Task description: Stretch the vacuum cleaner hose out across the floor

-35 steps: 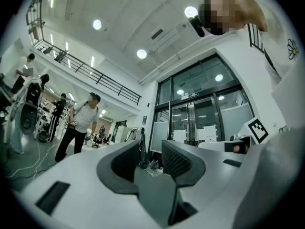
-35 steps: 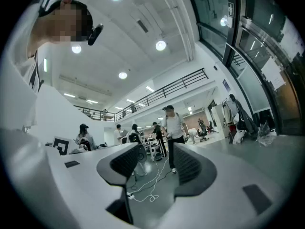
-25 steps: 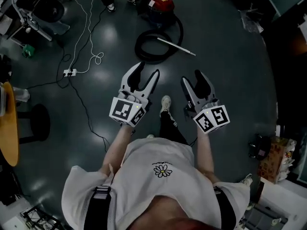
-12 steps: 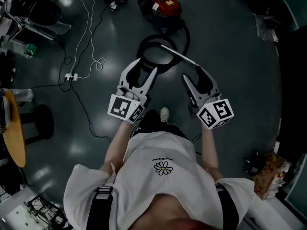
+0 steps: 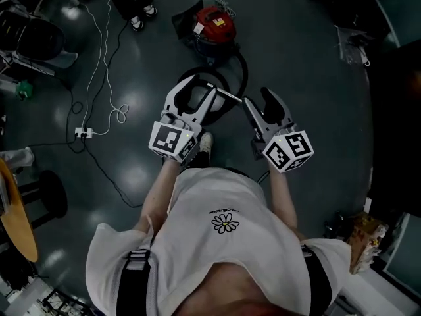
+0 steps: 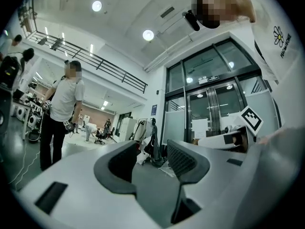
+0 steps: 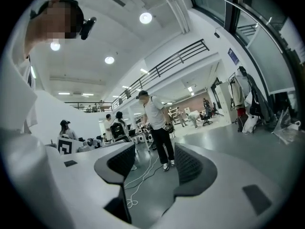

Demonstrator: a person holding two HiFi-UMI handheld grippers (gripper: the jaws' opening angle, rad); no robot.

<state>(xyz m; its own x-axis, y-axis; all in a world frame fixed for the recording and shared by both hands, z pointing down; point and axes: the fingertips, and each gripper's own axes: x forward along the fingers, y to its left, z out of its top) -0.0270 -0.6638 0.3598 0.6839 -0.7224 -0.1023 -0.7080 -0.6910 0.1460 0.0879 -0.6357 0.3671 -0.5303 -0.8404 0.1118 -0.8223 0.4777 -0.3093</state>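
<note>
In the head view a red vacuum cleaner [image 5: 214,24] stands on the dark floor ahead. Its black hose [image 5: 243,71] curves down into a coil, part of which my left gripper [image 5: 200,87] hides. A thin metal wand [image 5: 227,95] lies across the coil between the two grippers. My left gripper hangs over the coil, open and holding nothing. My right gripper [image 5: 258,99] is just right of the coil, open wide and holding nothing. Neither gripper view shows the hose; the left gripper [image 6: 152,159] and the right gripper [image 7: 153,161] point across the hall.
A white cable [image 5: 105,58] runs to a power strip [image 5: 83,132] at the left. Someone's legs [image 5: 135,5] stand near the vacuum. A round wooden table [image 5: 16,222] and a stool [image 5: 49,189] are at far left. A standing person [image 7: 157,123] shows in the right gripper view.
I have stepped forward: the vacuum and coiled hose have come closer, and the left gripper now overlaps the coil. Both grippers' jaws stand as before.
</note>
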